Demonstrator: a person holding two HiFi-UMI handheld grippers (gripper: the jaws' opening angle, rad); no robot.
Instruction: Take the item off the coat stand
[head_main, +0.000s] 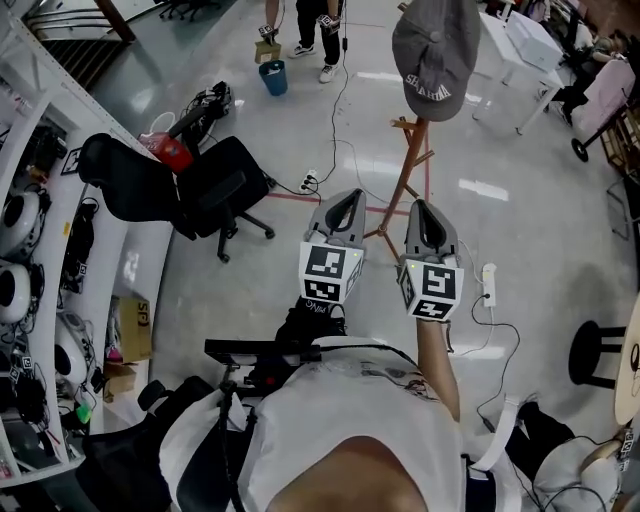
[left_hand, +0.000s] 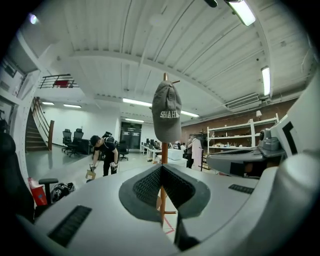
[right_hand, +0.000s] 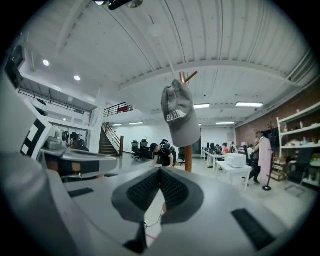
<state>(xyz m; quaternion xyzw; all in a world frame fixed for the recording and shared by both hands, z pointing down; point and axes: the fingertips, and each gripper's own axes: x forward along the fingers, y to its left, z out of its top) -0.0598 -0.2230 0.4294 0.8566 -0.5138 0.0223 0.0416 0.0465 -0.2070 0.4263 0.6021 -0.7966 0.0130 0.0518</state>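
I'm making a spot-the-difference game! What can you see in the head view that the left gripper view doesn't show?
Only the head view shows the blue bin, the white power strip on the floor and the person's white shirt. Only the left gripper view shows the ceiling lights and the shelves. Both show the grey cap hanging on the wooden coat stand.

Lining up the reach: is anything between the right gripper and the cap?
Nothing. In the right gripper view, only open air separates the right gripper from the cap hanging on the stand.
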